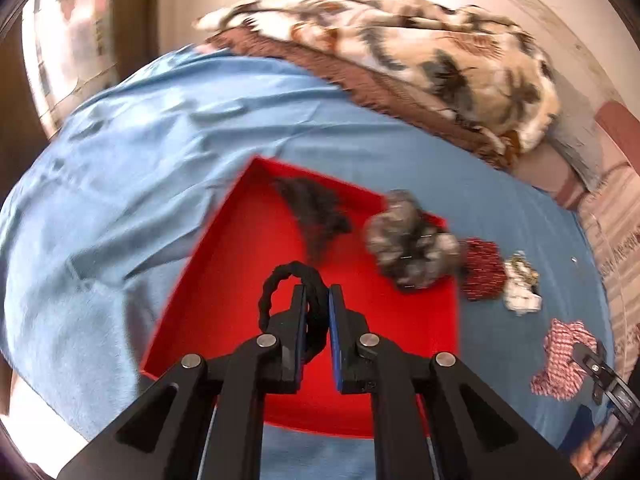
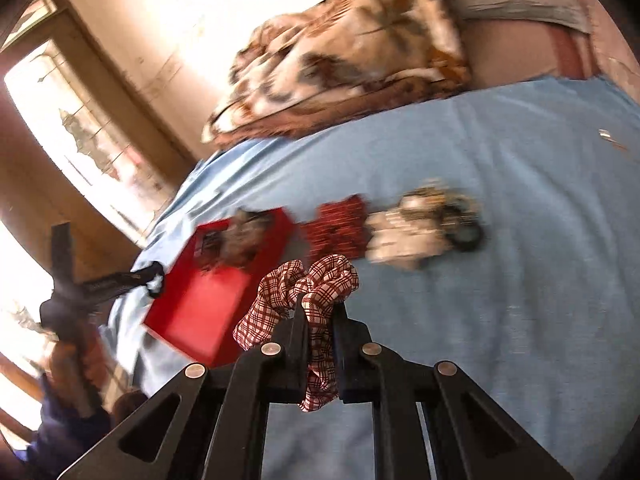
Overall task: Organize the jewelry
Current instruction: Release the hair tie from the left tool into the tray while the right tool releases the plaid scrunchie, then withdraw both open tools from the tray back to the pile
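We worked over a blue sheet (image 1: pixel 132 184) spread on a bed, with a red tray (image 1: pixel 224 280) lying on it as our landmark. Our left gripper (image 1: pixel 317 300) hung above the tray's near half, its jaws pinched narrow on a black braided hair tie (image 1: pixel 276 284) that looped up over the left finger. Inside the tray, toward its far corner, lay a dark tufted piece (image 1: pixel 316 216), too blurred for us to name. A grey mottled scrunchie (image 1: pixel 408 244) sat on the tray's right edge. Just right of the tray on the sheet lay a dark red patterned scrunchie (image 1: pixel 482 270), and beyond it a pale tangled bundle (image 1: pixel 520 284).

Our right gripper (image 2: pixel 322 310) was near the tray's right side, its jaws closed on a red-and-white checked scrunchie (image 2: pixel 308 284) that bunched above the fingertips. A patterned blanket (image 1: pixel 420 52) lay heaped well behind the tray.
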`<action>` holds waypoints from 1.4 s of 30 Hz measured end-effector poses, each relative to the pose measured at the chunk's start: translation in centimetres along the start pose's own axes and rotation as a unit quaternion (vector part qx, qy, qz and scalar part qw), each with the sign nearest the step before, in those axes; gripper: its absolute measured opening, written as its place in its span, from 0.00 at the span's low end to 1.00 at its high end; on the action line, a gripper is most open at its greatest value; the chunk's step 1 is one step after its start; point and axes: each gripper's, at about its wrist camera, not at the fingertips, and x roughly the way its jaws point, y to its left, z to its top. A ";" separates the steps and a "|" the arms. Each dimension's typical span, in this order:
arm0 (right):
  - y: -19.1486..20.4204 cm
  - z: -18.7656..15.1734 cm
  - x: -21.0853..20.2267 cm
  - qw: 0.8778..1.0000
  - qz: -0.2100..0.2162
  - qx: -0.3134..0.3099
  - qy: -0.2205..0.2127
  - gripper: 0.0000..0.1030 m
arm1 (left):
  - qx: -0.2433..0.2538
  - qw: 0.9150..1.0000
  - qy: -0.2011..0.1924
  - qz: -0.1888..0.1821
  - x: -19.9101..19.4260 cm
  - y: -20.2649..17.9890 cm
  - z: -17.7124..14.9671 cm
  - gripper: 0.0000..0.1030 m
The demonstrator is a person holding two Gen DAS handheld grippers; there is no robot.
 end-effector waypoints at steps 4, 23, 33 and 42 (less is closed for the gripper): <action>5.3 0.0 3.5 0.998 0.018 -0.047 0.033 0.11 | -0.016 0.999 -0.005 0.033 1.1 2.5 -0.3 0.10; 13.3 -3.7 14.3 0.982 -0.028 -0.140 0.127 0.23 | -0.063 0.995 -0.081 -0.010 1.2 7.1 -1.7 0.48; 11.9 -2.3 6.8 0.986 -0.057 -0.151 0.036 0.61 | -0.048 0.992 -0.108 0.035 0.3 6.2 -2.3 0.54; 2.4 -1.8 -0.6 0.982 -0.165 -0.094 -0.023 0.69 | 0.009 0.987 -0.131 0.094 -1.5 2.3 -3.4 0.54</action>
